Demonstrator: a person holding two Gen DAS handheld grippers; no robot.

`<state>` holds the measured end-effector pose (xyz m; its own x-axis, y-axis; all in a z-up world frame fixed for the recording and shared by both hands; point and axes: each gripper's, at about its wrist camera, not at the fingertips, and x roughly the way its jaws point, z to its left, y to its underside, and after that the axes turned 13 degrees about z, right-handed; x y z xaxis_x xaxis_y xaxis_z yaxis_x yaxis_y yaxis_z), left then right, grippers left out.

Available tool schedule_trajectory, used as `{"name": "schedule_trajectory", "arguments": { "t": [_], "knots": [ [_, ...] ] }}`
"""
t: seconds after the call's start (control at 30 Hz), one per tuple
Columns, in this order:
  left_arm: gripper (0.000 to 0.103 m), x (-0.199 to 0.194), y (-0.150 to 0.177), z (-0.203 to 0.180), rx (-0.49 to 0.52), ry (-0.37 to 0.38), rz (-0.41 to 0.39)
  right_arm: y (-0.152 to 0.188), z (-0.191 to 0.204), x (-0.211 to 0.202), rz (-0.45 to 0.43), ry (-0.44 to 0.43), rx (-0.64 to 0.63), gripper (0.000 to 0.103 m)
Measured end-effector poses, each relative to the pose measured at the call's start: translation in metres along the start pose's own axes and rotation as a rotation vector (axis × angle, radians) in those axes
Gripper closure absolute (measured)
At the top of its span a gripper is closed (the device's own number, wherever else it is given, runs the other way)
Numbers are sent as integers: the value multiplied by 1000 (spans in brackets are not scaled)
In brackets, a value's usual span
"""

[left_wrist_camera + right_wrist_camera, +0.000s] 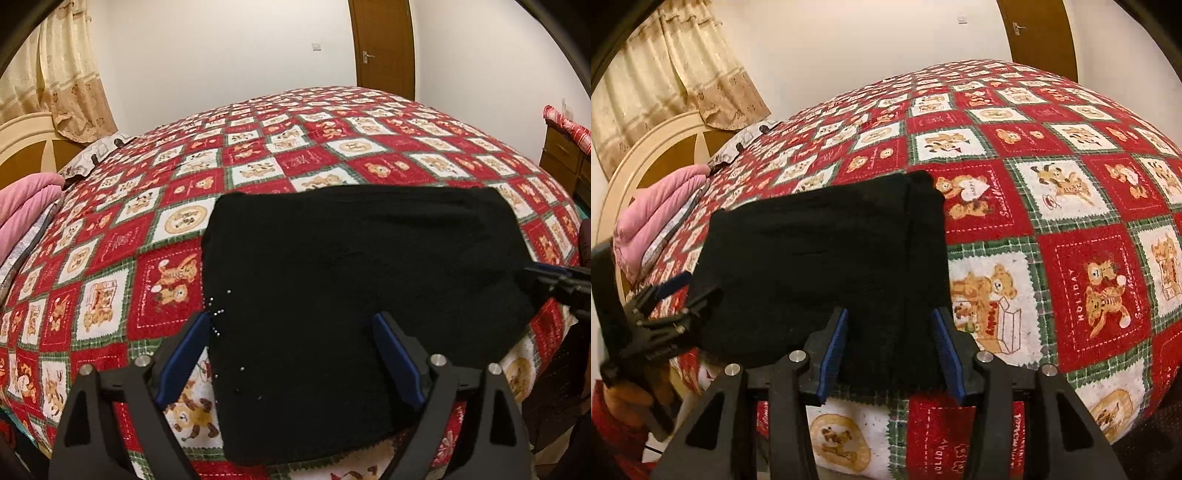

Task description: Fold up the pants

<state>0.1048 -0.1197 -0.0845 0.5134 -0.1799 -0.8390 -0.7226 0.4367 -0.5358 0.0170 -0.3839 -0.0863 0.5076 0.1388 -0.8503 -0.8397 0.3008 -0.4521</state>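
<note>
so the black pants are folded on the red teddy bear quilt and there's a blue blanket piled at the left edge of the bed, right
Not quite: the blanket piled at the bed's left edge is pink, not blue, as the right wrist view shows. The black pants do lie folded on the red teddy bear quilt.

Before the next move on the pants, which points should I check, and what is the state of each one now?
1. Pants folded into a compact block: ok.
2. Pants lie fully on the bedspread: ok.
3. Left gripper open, clamping nothing: ok.
4. Right gripper open, pads off the cloth: ok.
5. Layers underneath aligned: cannot tell.
6. Pink bedding away from the pants: ok.
</note>
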Motion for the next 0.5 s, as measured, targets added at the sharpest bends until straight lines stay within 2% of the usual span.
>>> {"name": "schedule_trajectory", "arguments": {
  "t": [0.13,0.2,0.33,0.4,0.5],
  "knots": [
    [2,4,-1,2,-25,-13,6,-8,2,-25,-46,-100,119,54],
    [2,5,0,4,-45,-11,13,-11,11,-39,-75,-93,115,54],
    [2,-2,2,4,-45,-12,-10,-12,21,-54,-137,-7,52,39],
    [2,-9,2,9,-39,2,-38,-11,13,-52,-145,-18,67,34],
    [2,-16,-1,21,-63,56,-68,-11,-4,-39,-115,-69,124,34]
  ]
}}
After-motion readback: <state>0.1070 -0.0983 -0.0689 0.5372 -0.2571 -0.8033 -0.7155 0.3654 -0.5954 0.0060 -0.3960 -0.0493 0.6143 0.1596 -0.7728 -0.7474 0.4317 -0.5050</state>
